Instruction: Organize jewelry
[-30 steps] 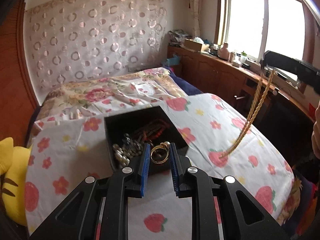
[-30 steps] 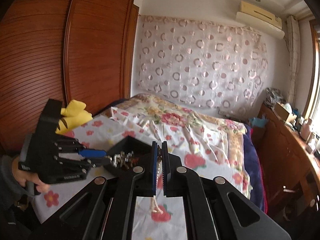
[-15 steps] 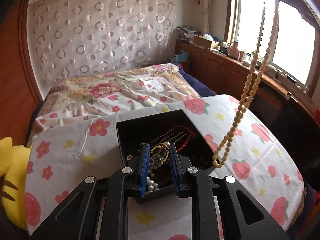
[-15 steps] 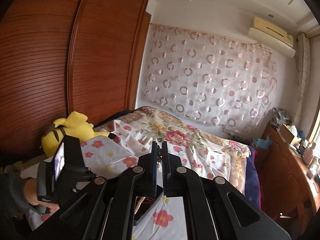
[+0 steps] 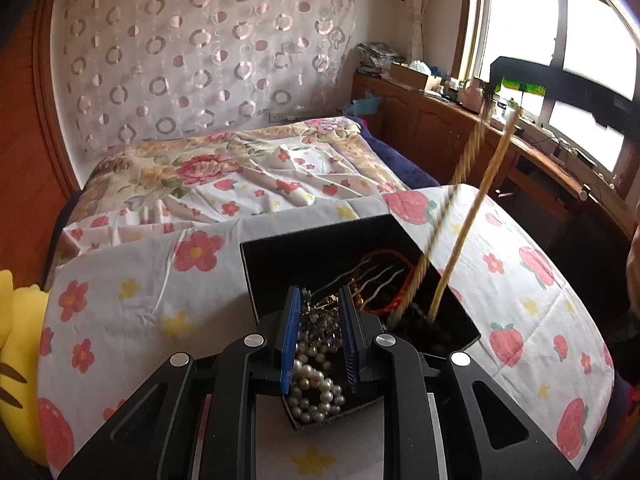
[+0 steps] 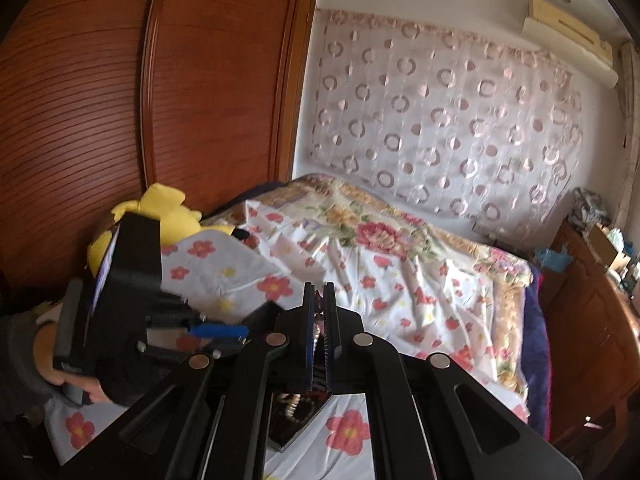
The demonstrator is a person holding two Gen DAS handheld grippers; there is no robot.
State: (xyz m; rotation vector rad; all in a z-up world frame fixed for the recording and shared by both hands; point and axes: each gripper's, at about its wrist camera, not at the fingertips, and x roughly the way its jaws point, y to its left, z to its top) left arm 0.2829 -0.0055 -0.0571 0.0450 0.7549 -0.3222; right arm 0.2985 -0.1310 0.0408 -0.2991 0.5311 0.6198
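Home bedroom (floral bed (image 5: 240,176), wooden wardrobe (image 6: 120,100)).

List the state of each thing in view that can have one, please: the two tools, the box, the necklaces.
Left tool: open, over the box, holding nothing.
Right tool: shut on the beige bead necklace.
Beige bead necklace: hanging, blurred, lower end inside the box.
Black jewelry box: open, no lid, on the floral sheet.
Pearl necklace: lying coiled in the box.

left claw (image 5: 320,312) parted; right claw (image 6: 319,300) pinched shut.
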